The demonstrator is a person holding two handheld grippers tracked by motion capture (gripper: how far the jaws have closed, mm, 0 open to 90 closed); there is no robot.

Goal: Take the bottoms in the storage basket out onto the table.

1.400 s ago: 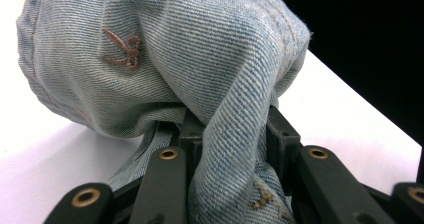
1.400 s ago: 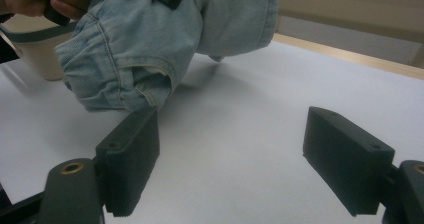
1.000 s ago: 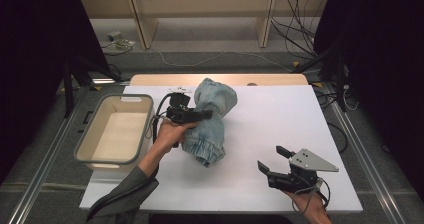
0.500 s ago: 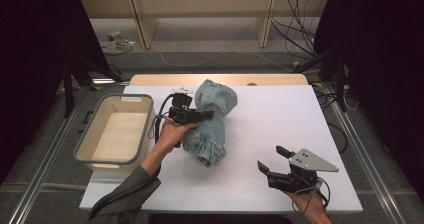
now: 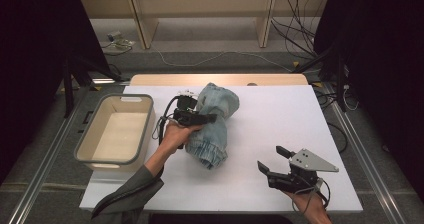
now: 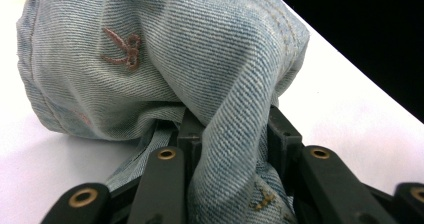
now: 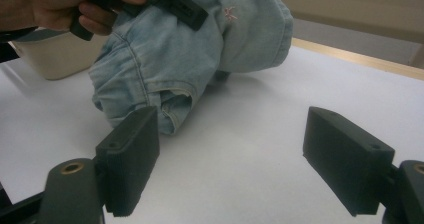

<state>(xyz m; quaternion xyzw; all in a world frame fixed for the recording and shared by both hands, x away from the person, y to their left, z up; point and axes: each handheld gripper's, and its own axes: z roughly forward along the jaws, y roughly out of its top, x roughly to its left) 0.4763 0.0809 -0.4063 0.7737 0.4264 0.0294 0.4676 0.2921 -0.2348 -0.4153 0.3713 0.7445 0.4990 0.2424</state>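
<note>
Little has moved since the earlier frames: left tongs (image 5: 210, 117) remain on the jeans (image 5: 214, 129), nudged only slightly, and the bundle looks a touch more gathered toward the bin side. Right tongs (image 5: 272, 160) have not shifted.

Jeans: pale blue washed denim, twill weave visible, crumpled into a lumpy roll at the middle of the white table (image 5: 280, 114), with a frayed hem end toward the near edge. Small reddish-brown embroidered mark (image 6: 122, 46) on one fold. Brassy rivet near the grip.

Left tongs: clenched on a thick fold of denim, black jaws pinching cloth on both sides.

Right tongs: released, ribbed black pads wide apart, nothing between them, resting near the front right of the table, well apart from the jeans.

Cream plastic bin (image 5: 92, 145), rounded rectangular, grey rim, sits at the left table edge.
</note>
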